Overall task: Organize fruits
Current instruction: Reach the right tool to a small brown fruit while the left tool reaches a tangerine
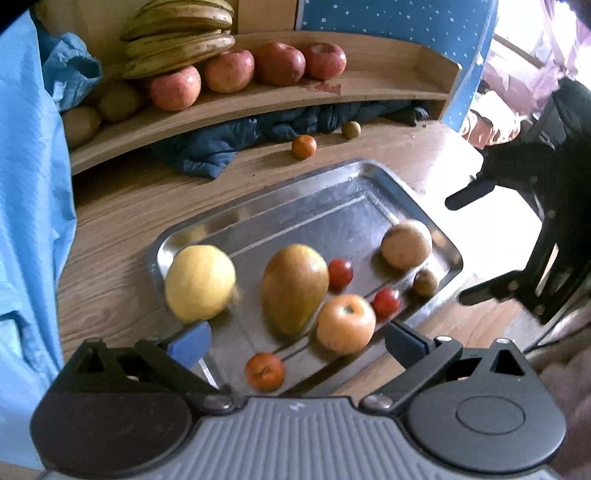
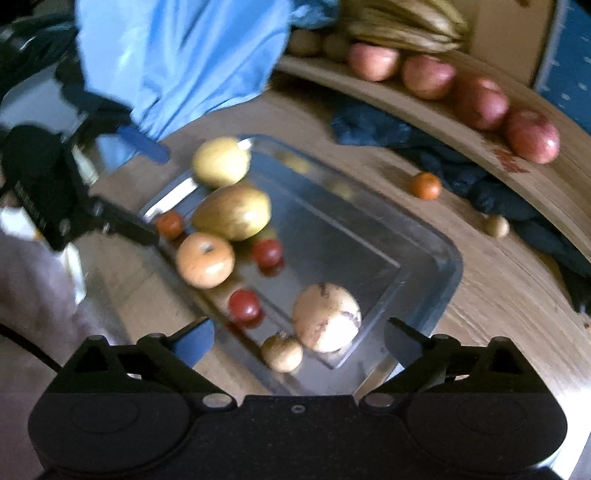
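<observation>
My left gripper (image 1: 295, 341) and right gripper (image 2: 299, 341) both hang spread and empty over the near rim of the metal tray (image 1: 332, 206), where the loose fruit lies: yellow fruit (image 1: 200, 282), mango (image 1: 294, 288), orange-toned apple (image 1: 345, 322) and small red ones. I judge I'm between picks, so next I must centre one piece, probably that apple, between the fingers before squeezing. The left view alone shows the shelf's bananas (image 1: 177, 33) sharply; the right is blurred.
</observation>
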Demonstrator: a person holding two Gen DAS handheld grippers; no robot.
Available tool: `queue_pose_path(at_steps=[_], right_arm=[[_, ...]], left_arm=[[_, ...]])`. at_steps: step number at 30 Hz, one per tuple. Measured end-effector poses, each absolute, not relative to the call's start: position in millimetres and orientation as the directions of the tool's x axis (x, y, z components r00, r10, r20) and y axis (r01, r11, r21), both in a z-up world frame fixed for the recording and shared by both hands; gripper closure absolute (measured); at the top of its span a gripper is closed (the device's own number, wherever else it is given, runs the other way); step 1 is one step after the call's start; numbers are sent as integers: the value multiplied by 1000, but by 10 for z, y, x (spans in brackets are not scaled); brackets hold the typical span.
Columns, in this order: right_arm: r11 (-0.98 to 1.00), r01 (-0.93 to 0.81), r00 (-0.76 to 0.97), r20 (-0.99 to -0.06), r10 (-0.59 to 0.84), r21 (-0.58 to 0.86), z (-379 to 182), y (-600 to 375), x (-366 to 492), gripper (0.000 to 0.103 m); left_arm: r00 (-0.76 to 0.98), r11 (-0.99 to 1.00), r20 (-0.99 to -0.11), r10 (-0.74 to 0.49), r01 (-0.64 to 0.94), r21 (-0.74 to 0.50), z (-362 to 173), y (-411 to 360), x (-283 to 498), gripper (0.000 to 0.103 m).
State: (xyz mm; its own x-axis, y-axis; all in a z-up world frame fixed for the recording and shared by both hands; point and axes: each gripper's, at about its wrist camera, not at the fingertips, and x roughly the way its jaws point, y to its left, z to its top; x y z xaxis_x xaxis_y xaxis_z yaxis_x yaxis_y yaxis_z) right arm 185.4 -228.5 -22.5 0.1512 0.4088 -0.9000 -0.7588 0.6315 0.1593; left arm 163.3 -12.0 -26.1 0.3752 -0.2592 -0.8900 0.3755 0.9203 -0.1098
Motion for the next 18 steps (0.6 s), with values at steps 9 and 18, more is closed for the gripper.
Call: queue_pose_path(at_steps=[9,18], right_arm=[[512,-847,69,-928,366,139,-259,-2281,1806,4],[527,-842,103,-922,373,119,-245,-2359,1896,4]], left_arm=[[316,923,-924,-214,376,-85,-288,118,1536,0],[278,935,-944,-176,348,-71,-394,187,1522,0]])
